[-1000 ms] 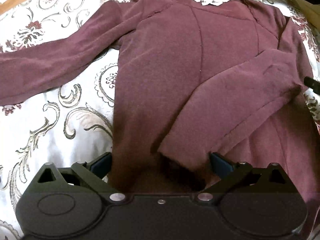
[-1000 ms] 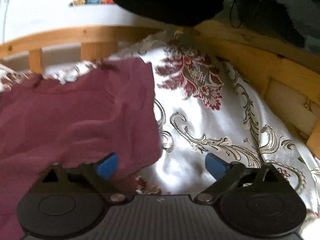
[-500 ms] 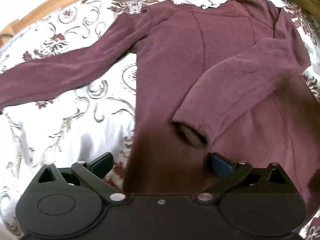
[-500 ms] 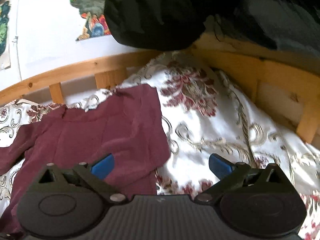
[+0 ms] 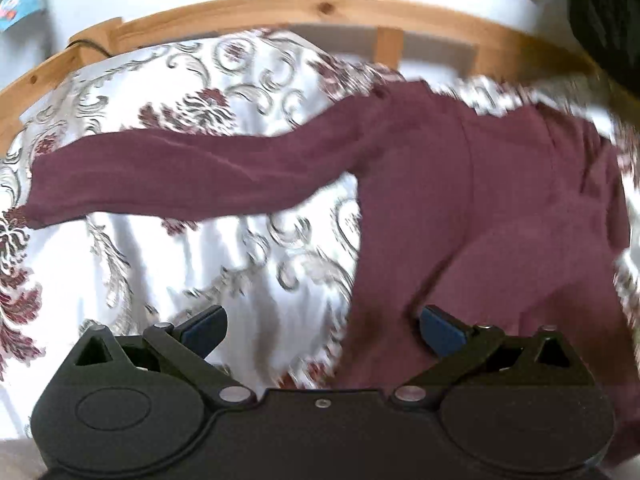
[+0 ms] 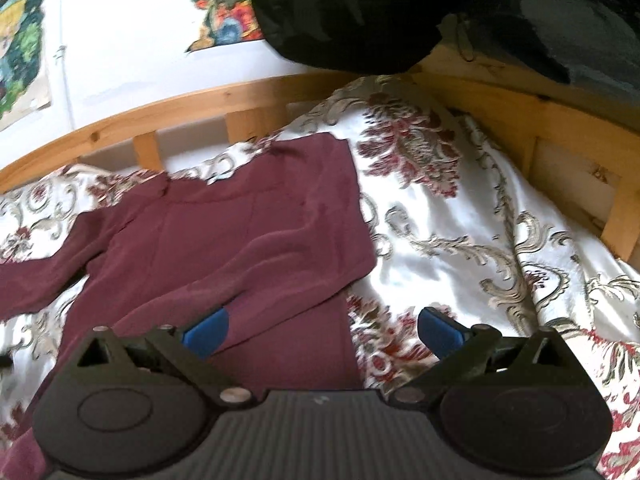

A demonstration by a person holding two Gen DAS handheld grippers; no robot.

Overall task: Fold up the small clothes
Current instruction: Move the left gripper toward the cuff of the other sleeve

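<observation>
A maroon long-sleeved top (image 5: 460,200) lies flat on a white floral bedspread (image 5: 200,264). One sleeve (image 5: 180,176) stretches out to the left. The other sleeve (image 6: 280,264) is folded across the body. My left gripper (image 5: 322,330) is open and empty, above the top's left edge near its lower part. My right gripper (image 6: 322,330) is open and empty, above the top's right edge; the top shows there too (image 6: 224,236).
A wooden bed rail (image 5: 280,12) runs along the far side and another (image 6: 540,120) along the right. A black garment (image 6: 380,12) hangs at the upper right. Posters are on the white wall (image 6: 120,40).
Both grippers have pulled back and up from the top. The left view has swung left, so the outstretched sleeve is now central. Both stay open.
</observation>
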